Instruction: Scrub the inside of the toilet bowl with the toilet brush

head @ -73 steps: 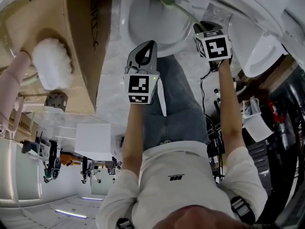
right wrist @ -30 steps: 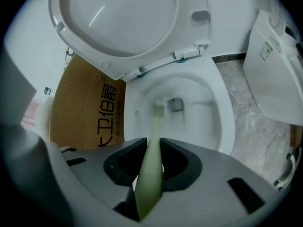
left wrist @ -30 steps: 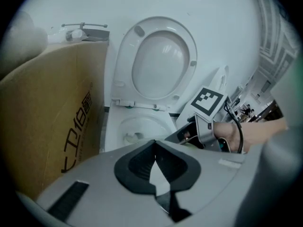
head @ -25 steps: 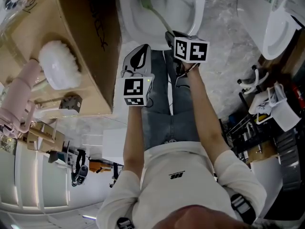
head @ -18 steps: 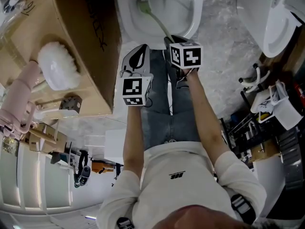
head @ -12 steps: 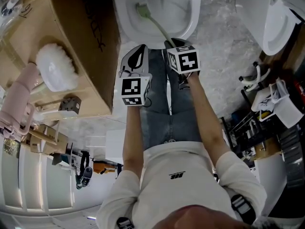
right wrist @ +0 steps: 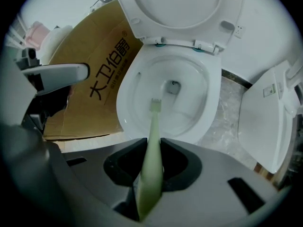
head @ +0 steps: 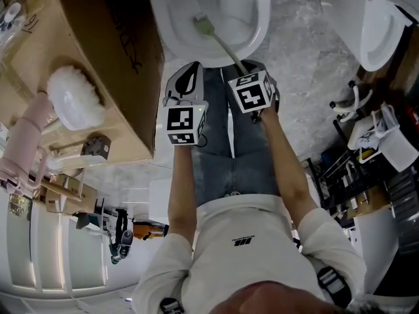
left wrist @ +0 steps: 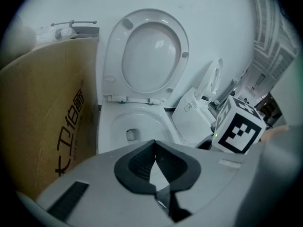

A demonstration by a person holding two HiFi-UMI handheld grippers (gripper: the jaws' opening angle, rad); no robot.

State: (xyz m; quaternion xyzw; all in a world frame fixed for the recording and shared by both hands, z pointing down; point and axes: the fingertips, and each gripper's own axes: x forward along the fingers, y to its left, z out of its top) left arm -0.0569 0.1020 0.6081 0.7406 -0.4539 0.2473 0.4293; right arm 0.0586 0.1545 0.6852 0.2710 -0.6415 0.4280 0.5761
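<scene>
The white toilet bowl (head: 171, 19) lies at the top of the head view, its seat and lid (right wrist: 180, 4) raised. My right gripper (head: 241, 63) is shut on the pale green toilet brush (right wrist: 152, 145), whose handle slopes up to the brush head (head: 201, 23) inside the bowl (right wrist: 189, 93), short of the drain hole (right wrist: 173, 86). My left gripper (head: 190, 77) hovers just outside the bowl's near rim, jaws shut and holding nothing. In the left gripper view (left wrist: 154, 163) the bowl (left wrist: 137, 126) and the right gripper's marker cube (left wrist: 239, 126) show ahead.
A tall brown cardboard box (head: 124, 64) stands tight against the bowl's left side. A second toilet (head: 376, 25) sits at the right with marbled floor (head: 301, 51) between. A fluffy white duster (head: 73, 97) rests on the left; cluttered shelving (head: 386, 175) fills the right edge.
The right gripper has drawn back toward me, pulling the brush head from the bowl's far left wall to nearer the middle. The left gripper has stayed put.
</scene>
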